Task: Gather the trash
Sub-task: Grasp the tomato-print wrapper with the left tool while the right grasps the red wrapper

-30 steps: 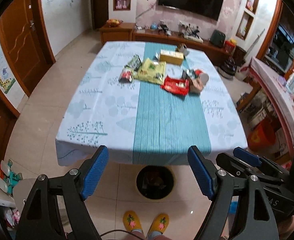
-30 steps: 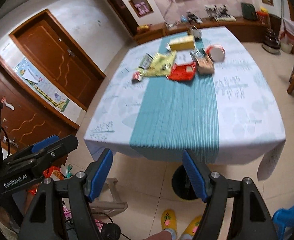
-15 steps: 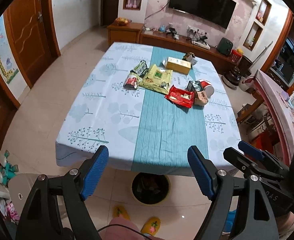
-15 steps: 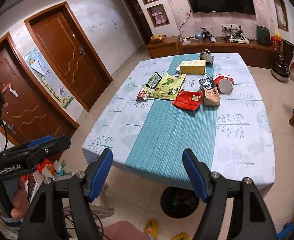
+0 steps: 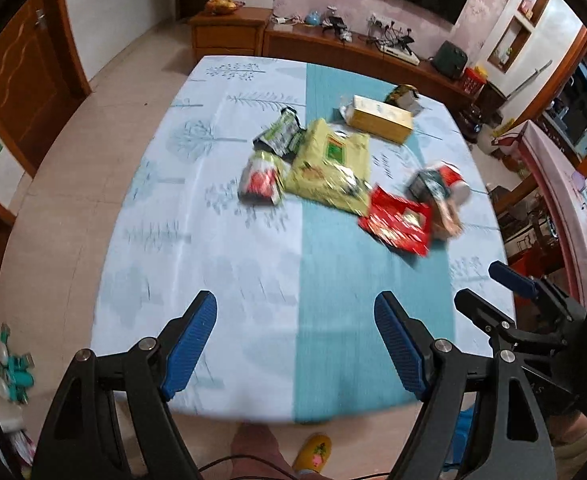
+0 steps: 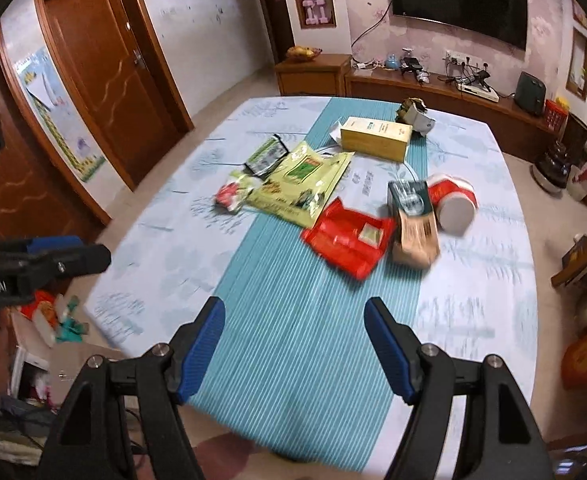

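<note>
Left gripper [image 5: 295, 340] hangs wide open over the near edge of the table [image 5: 221, 272], with a red wrapper [image 5: 397, 226], yellow-green bag [image 5: 331, 168] and yellow box [image 5: 381, 118] piled further back.

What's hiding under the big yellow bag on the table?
The big yellow bag lies partly over a small red-and-white packet and a green packet, on the tablecloth. Anything fully beneath it is covered.

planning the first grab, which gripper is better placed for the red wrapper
Right, probably. The open right gripper lines up over the teal runner with the red wrapper straight ahead; from the open left gripper it lies off to the right.
</note>
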